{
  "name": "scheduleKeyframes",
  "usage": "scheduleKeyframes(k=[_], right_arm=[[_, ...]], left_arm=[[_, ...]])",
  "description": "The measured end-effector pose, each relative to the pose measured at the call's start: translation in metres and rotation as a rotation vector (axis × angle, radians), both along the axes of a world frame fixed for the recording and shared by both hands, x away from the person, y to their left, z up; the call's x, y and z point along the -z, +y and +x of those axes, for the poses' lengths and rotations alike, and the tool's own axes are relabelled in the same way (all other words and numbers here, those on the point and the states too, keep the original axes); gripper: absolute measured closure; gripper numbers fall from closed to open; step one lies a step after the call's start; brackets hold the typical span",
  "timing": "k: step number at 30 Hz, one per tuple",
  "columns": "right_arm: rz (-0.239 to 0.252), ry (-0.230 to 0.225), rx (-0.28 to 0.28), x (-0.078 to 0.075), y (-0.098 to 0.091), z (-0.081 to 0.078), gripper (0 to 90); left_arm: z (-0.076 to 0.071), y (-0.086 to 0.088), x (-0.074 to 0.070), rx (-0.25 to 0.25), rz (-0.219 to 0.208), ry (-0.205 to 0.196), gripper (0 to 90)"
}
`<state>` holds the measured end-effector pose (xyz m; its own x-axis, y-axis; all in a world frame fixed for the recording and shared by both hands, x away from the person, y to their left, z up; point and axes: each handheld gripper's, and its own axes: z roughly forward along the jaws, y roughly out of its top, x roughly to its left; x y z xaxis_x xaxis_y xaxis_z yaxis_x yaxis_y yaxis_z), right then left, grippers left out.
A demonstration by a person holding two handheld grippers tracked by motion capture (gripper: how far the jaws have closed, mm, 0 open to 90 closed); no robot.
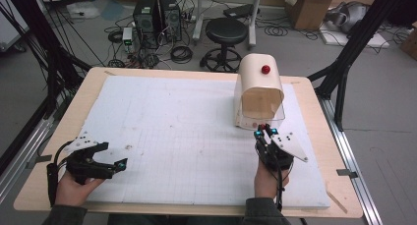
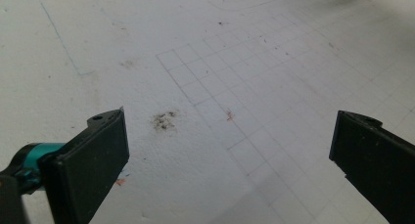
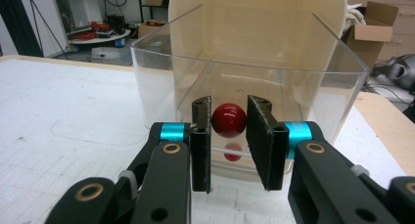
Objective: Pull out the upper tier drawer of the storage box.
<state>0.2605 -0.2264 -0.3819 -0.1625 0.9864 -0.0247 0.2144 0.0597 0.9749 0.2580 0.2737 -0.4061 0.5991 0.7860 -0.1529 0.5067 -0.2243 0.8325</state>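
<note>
We have the right tongs (image 3: 229,136) pinching the small glossy red round knob (image 3: 228,120) on the clear plastic drawer (image 3: 342,72) of the cream bread-bin-shaped box (image 1: 259,70), at the white foam surface's (image 1: 172,136) right. Hard and slick, it could slip; we'd squeeze its widest part. Left tongs (image 2: 230,150) hang spread.

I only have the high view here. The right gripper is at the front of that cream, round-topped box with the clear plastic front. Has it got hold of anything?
Observer: Yes. In the right gripper view the right gripper is shut on a small red ball knob on the clear plastic front, one pad on each side.
Operator: And the left one, is it carrying anything?
Observer: No. The left gripper view shows the left gripper open, jaws wide apart over the white foam board.
Operator: Anything inside the box?
Observer: Through the clear front, nothing that I can see.
</note>
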Motion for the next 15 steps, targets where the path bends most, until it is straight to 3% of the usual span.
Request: scheduleKeyframes(k=[15], right_arm=[[0.015,-0.002,-0.007,0.0041,-0.0011,-0.0027,71.8]], left_arm=[[0.0,-0.0004,-0.0001,0.001,0.002,0.0,1.7]])
